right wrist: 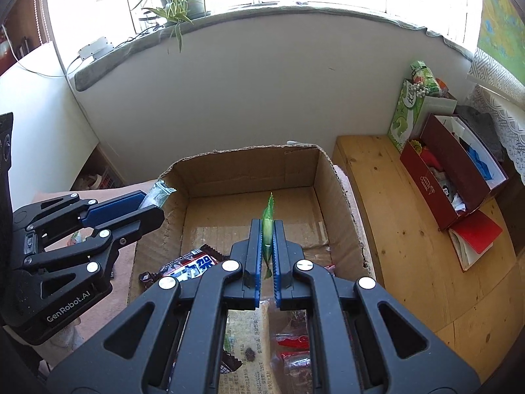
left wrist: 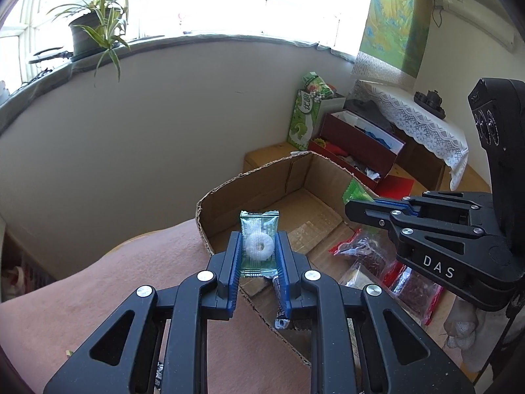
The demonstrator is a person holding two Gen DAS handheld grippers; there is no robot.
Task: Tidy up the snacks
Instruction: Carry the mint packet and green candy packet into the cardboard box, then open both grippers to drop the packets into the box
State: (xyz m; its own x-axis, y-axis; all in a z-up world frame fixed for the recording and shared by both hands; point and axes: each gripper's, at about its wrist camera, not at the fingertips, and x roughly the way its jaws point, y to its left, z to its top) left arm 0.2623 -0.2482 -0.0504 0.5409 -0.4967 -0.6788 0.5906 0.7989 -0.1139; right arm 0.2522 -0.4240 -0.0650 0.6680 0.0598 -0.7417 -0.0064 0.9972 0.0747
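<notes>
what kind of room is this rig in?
Likely a lived-in home room, not a lab. A potted plant stands on the windowsill, an air conditioner hangs on the wall, and a lace cloth covers a side table.

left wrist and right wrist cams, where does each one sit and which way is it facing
Left wrist: sits on the left gripper, looking down along its fingers at the ring candy packet they clamp; the right gripper shows at right.
Right wrist: sits on the right gripper, facing the cardboard box, clamping a thin green packet; the left gripper shows at left.
Shared: box, windowsill plant, green carton.
</notes>
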